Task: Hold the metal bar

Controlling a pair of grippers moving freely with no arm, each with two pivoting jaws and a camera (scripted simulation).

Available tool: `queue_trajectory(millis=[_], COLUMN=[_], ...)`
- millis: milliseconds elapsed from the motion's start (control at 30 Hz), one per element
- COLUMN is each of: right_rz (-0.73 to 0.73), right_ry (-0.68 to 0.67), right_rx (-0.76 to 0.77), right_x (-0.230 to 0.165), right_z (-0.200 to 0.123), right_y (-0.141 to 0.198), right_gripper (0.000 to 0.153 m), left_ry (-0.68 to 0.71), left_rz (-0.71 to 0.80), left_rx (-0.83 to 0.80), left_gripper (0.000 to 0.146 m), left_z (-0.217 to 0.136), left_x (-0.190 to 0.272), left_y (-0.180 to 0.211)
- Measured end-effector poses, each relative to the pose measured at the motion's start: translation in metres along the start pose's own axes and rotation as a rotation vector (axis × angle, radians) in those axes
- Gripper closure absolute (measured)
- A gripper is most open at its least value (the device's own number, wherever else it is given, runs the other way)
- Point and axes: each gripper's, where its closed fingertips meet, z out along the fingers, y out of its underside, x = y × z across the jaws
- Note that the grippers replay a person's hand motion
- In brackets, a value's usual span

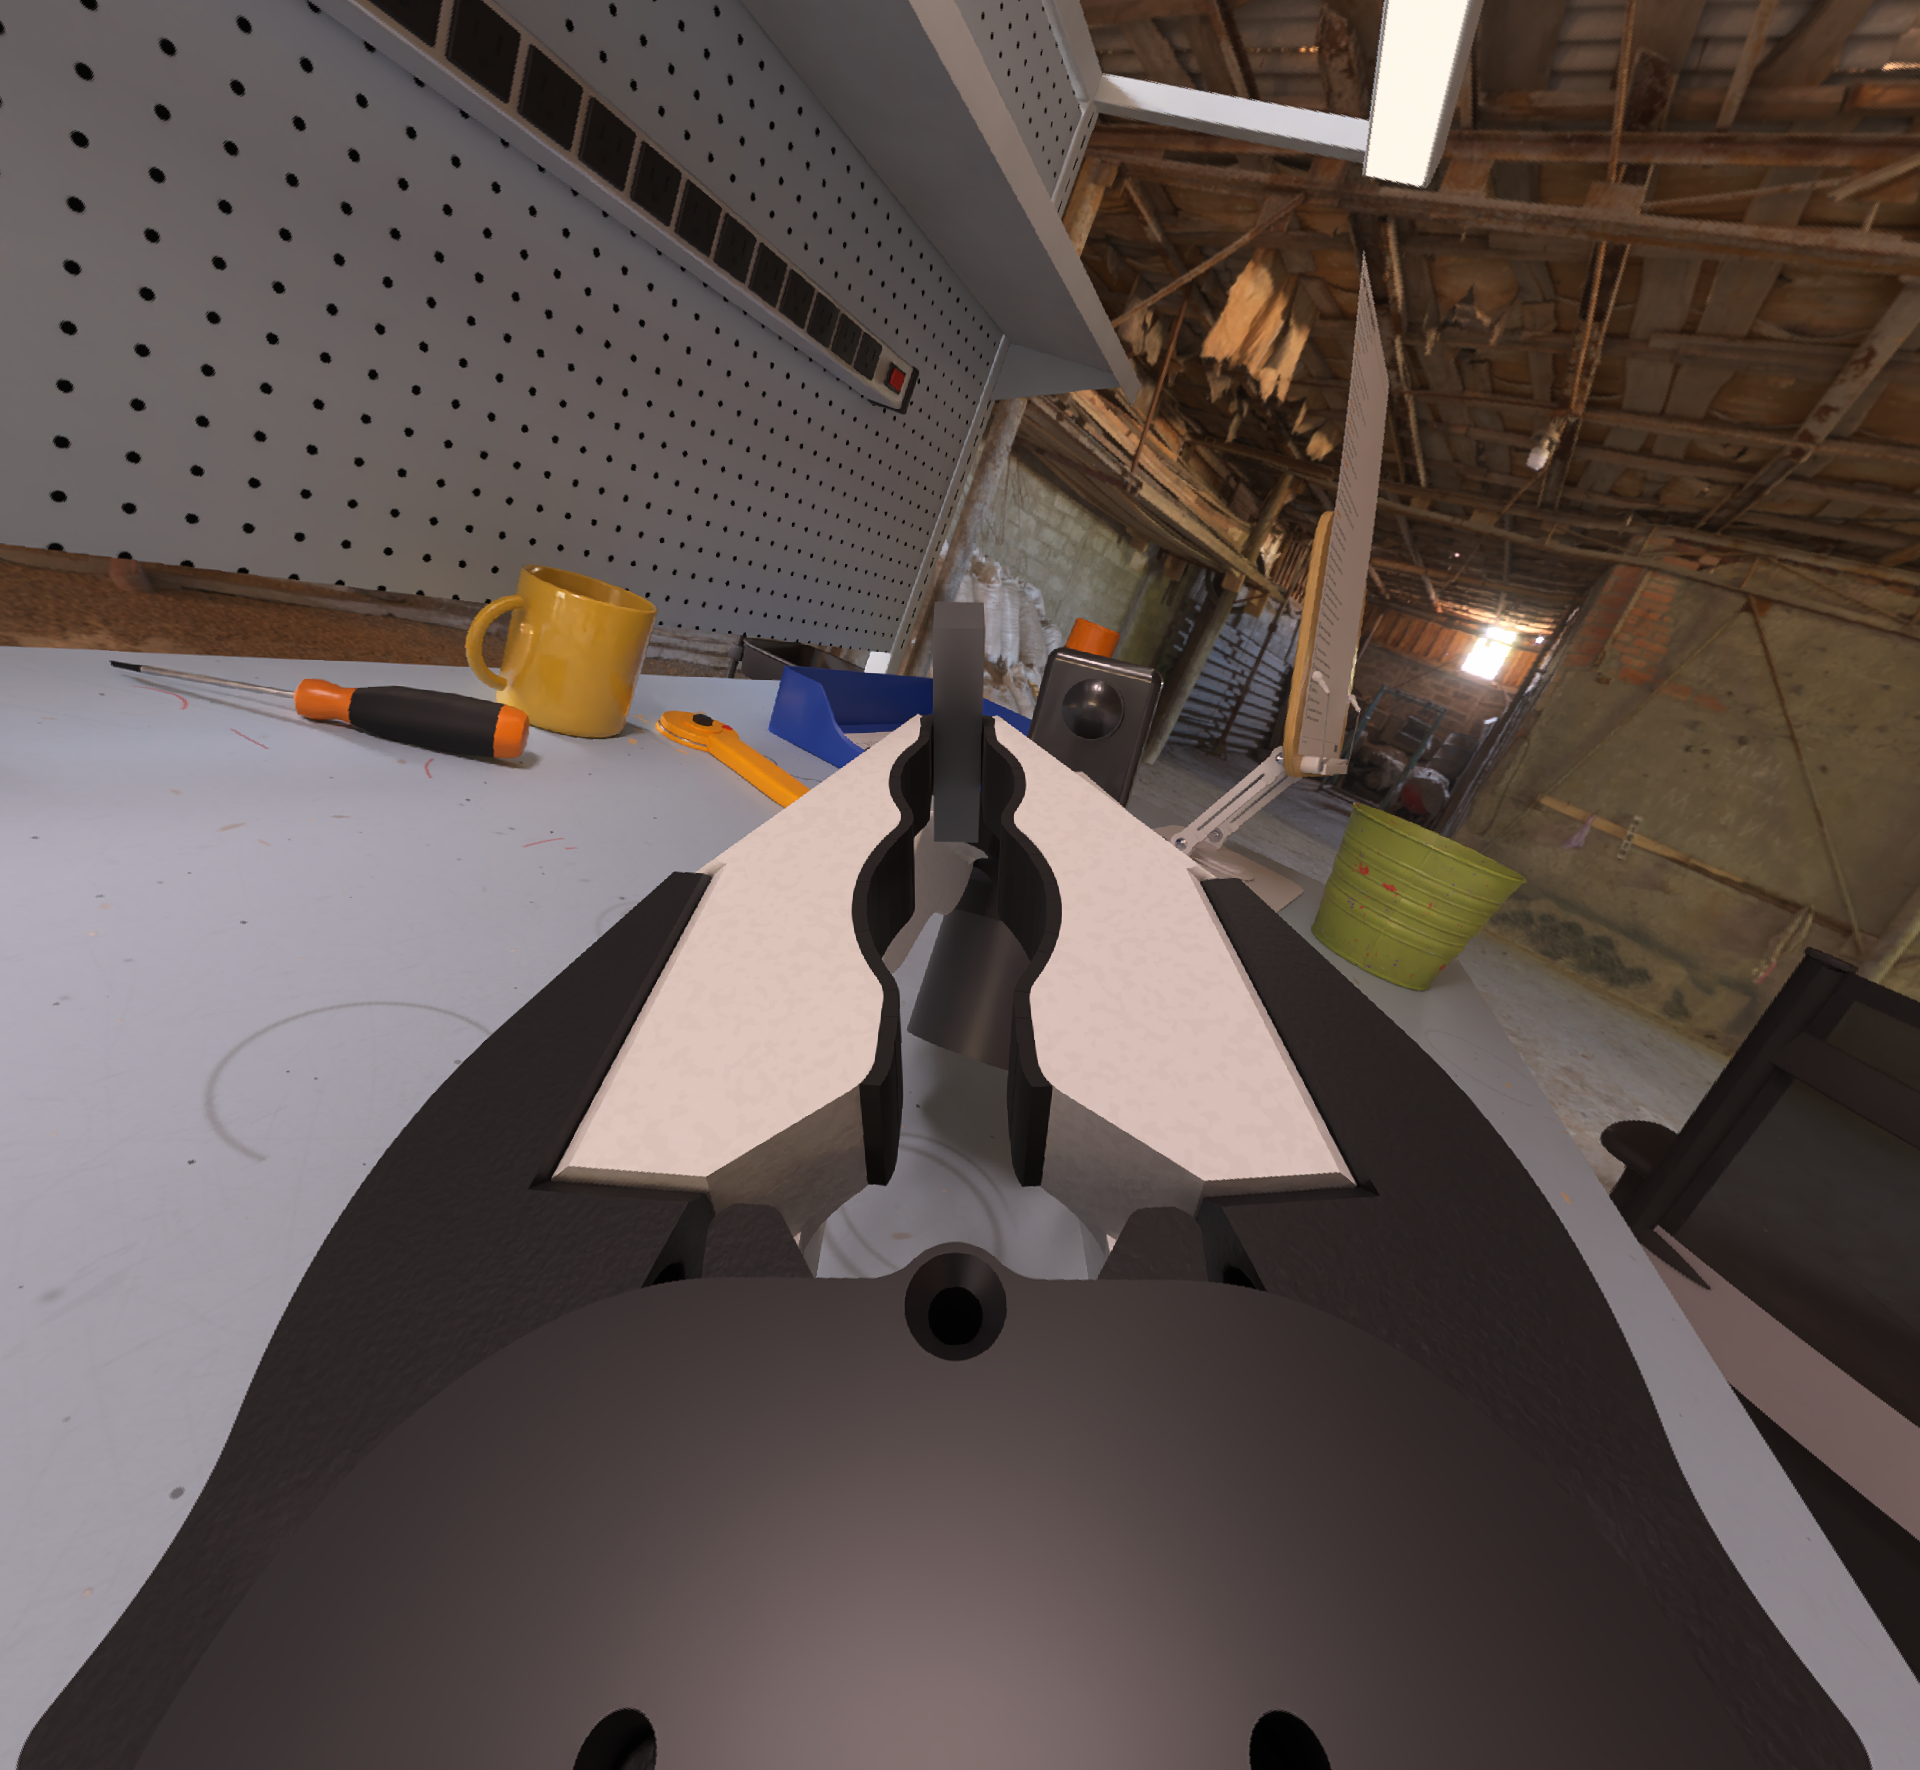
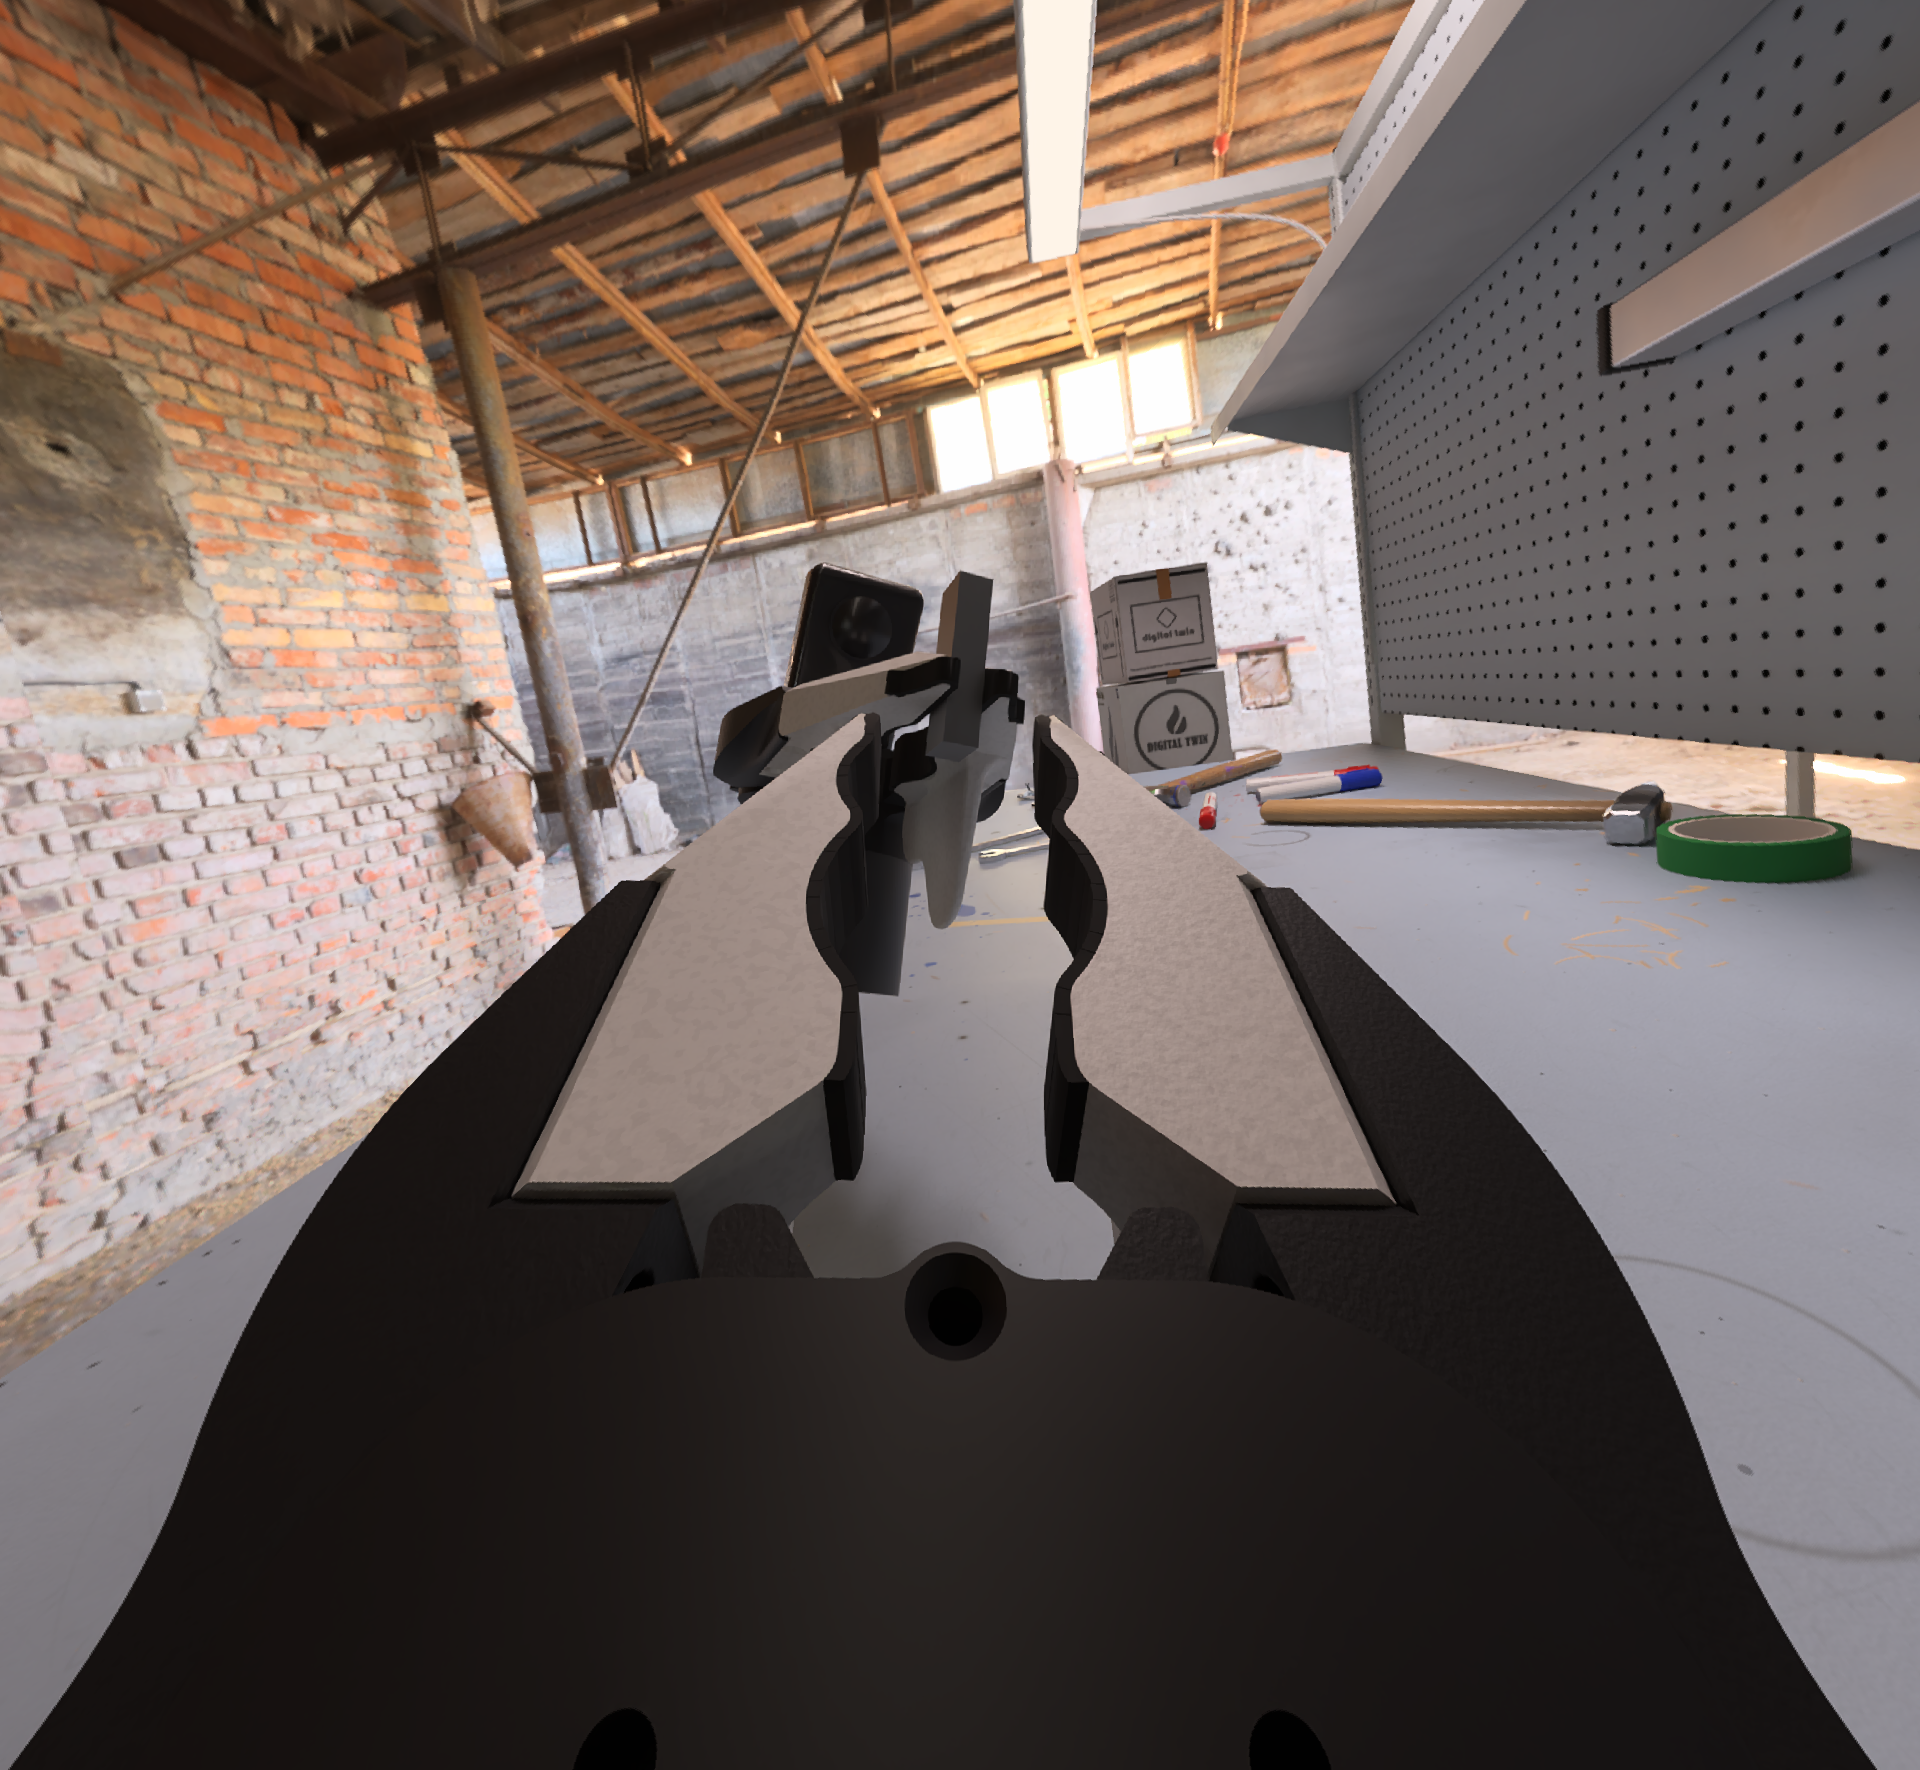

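In the left wrist view, the left tool (image 1: 957, 744) is gripping the metal bar (image 1: 957, 733), its fingers nearly together on the dark upright piece above the grey counter (image 1: 260, 941), with a yellow mug (image 1: 566, 650), a screwdriver (image 1: 410, 718) and a green bucket (image 1: 1403, 894) sitting farther off. In the right wrist view, the right tool (image 2: 951, 744) is hanging with a clear gap between its fingers and nothing in them, facing the left tool (image 2: 831, 718), which is pinching the bar (image 2: 961, 650) just ahead, while a hammer (image 2: 1455, 811) and a green tape roll (image 2: 1754, 847) are lying on the counter (image 2: 1455, 1045) to the right.
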Motion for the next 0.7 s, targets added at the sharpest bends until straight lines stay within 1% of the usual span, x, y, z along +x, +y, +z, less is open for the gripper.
queue_trajectory(millis=[233,400,567,700], right_rz=[0.022,0.029,0.039,0.023], right_ry=[0.003,-0.017,-0.004,0.056], right_rx=[0.049,0.051,0.055,0.006], right_x=[0.004,0.005,0.012,0.027], right_z=[-0.005,-0.008,-0.011,-0.013], right_y=[-0.007,-0.010,-0.009,-0.001], right_gripper=[0.125,0.127,0.127,0.126], left_ry=[0.004,-0.010,-0.103,-0.185], left_rz=[-0.015,-0.002,0.050,0.073], left_rx=[0.005,0.002,0.055,0.117], left_gripper=[0.138,0.138,0.138,0.138], left_z=[0.000,-0.003,-0.019,-0.039], left_x=[-0.002,-0.007,-0.026,-0.050], left_y=[0.001,0.000,-0.017,-0.033])
